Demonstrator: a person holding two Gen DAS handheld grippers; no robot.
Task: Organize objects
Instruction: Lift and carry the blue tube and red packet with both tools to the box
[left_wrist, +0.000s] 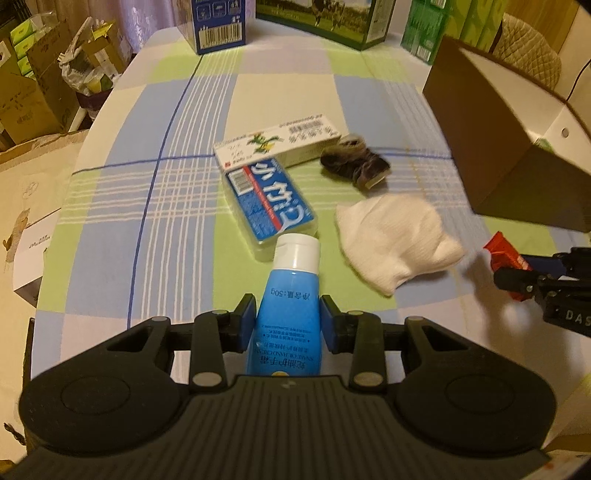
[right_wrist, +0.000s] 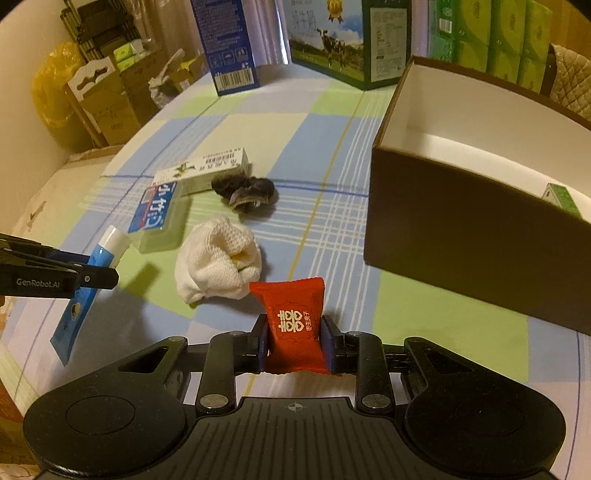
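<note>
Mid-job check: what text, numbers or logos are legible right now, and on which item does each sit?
"净含量:50g", upside down: blue hand cream tube in the left gripper.
"GenRobot.AI": left gripper's side, seen from the right wrist view.
"DAS", cut off: right gripper.
"囍" double-happiness sign: red candy packet; small characters beside it unreadable.
Soap box, medicine box, milk carton: print too blurred.

Black tongs (left_wrist: 288, 321), blue pads (left_wrist: 246, 318), silver screws.

A blue carton (right_wrist: 231, 44), a milk box with a cow picture (right_wrist: 347, 40) and green packs (right_wrist: 491, 33) stand at the checked tablecloth's (left_wrist: 147, 206) far edge; cardboard boxes (left_wrist: 33, 92) sit beyond.
</note>
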